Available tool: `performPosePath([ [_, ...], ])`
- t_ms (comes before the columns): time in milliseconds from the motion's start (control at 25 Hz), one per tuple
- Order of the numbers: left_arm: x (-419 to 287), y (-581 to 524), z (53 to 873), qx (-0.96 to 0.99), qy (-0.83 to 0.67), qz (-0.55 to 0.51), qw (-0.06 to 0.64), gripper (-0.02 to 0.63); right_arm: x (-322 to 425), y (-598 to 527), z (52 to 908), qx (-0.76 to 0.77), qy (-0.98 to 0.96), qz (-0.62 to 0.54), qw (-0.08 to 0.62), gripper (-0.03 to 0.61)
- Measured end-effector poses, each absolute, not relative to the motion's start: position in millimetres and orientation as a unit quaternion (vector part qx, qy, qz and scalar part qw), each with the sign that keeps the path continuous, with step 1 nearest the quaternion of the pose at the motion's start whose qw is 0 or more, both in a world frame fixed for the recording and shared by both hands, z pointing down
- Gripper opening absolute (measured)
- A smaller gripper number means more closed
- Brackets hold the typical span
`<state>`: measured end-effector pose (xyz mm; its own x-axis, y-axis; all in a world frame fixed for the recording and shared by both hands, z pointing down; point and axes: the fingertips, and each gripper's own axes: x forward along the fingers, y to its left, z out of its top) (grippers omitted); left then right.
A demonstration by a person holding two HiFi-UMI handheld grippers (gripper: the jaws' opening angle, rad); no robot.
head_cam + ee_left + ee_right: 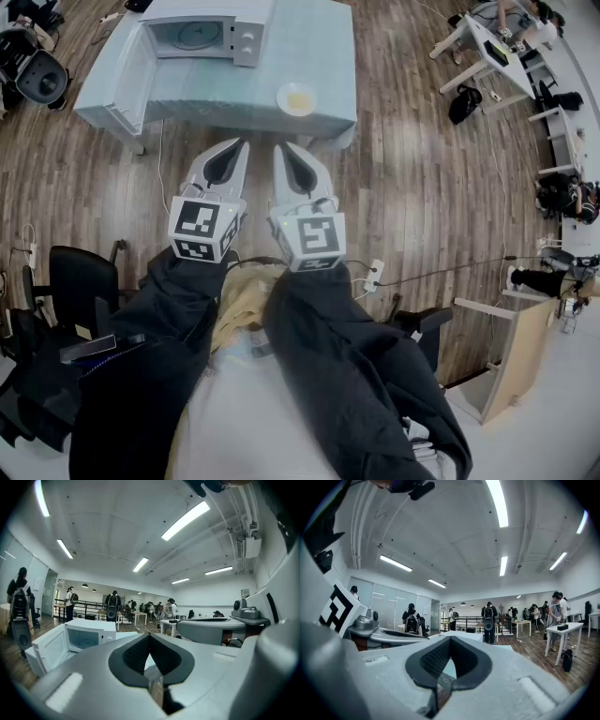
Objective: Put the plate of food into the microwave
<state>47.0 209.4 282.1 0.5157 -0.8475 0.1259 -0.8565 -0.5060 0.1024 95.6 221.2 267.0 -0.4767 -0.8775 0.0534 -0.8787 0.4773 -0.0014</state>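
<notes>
Left gripper (241,142) and right gripper (280,146): pale grey moulded shells, each tapering to a point at the far end. A dark teardrop-shaped opening runs along the top of each. Openings are lined with black ribbed pads (136,654).

Near end of each shell: white marker cube, left (204,228) and right (314,241), printed with black square patterns.

Thin dark cable (255,261) between the cubes.

Sleeves (150,347): black, loose, creased.

Tan garment (246,298) between the sleeves, possibly a shirt.

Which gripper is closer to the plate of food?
Right. The right gripper is just short of the table, almost in line with the plate; the left gripper is beside it, farther left.
</notes>
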Motion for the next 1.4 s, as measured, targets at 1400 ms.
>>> performPosePath([
  [1400, -31, 210, 338, 0.869, -0.468, 0.054, 0.149, -0.002, 18, 225, 331, 0.511, -0.854, 0.067, 0.071, -0.003],
])
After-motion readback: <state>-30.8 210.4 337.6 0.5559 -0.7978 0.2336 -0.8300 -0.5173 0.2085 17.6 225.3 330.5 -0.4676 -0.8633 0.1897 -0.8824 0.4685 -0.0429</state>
